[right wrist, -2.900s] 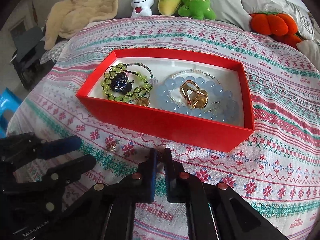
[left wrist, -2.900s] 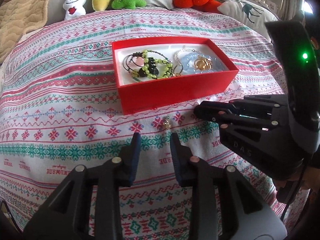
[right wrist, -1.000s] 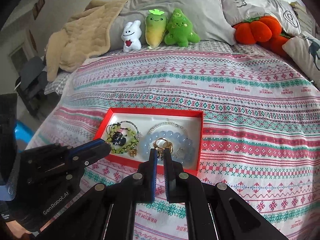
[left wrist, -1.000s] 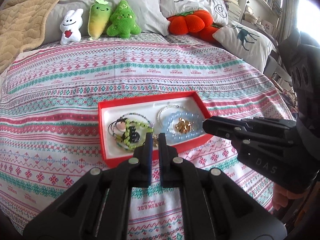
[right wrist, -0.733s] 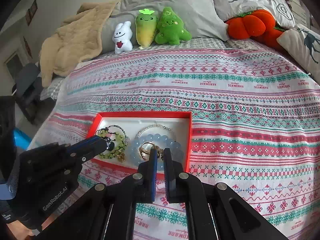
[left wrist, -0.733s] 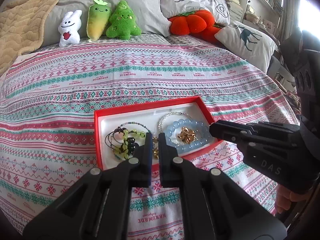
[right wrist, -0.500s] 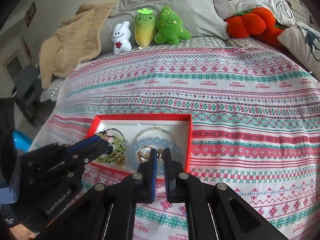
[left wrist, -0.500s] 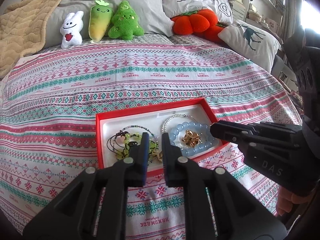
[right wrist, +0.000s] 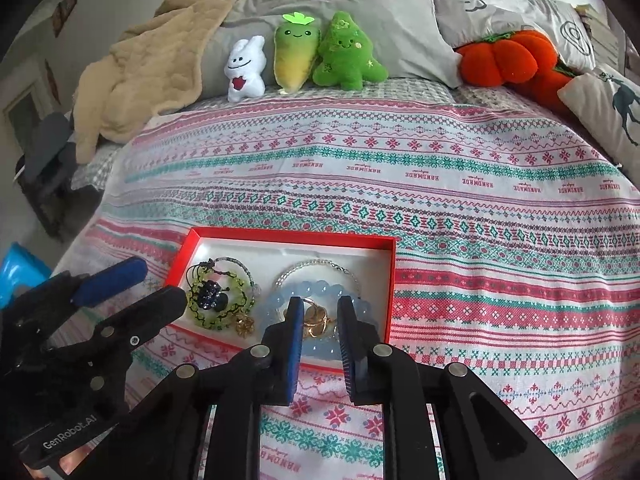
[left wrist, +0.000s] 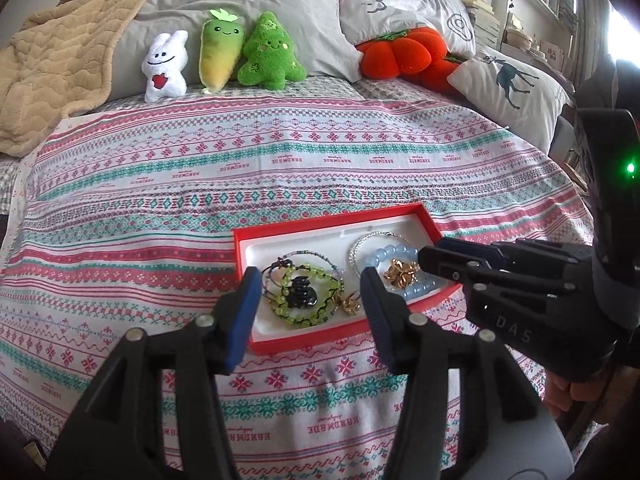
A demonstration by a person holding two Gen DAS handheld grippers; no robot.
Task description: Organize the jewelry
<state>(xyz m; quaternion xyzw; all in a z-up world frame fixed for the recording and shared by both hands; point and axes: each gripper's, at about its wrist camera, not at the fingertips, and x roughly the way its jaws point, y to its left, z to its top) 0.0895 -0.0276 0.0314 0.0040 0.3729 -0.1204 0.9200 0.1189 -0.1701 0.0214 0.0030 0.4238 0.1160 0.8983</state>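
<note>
A red box (left wrist: 280, 234) with a white lining lies on the patterned bedspread and holds jewelry. A green bead bracelet (left wrist: 294, 314) with a dark clip sits at its left, a blue bead bracelet (left wrist: 380, 258) with gold pieces (left wrist: 400, 274) at its right, and a small gold piece (left wrist: 348, 305) by the near wall. My left gripper (left wrist: 310, 292) is open and empty above the box's near side. My right gripper (right wrist: 318, 318) is open and empty over the blue bracelet (right wrist: 316, 292) and the box (right wrist: 288, 237).
Three plush toys (left wrist: 224, 60) and an orange pumpkin cushion (left wrist: 400, 56) line the grey pillows at the head of the bed. A beige blanket (left wrist: 48, 72) lies at the far left. A deer cushion (left wrist: 512, 84) sits at the right. A blue object (right wrist: 16, 276) shows beside the bed.
Both grippers have opened. The small gold piece that lay on the bedspread in front of the box now lies inside the box. Both grippers stay raised above the box.
</note>
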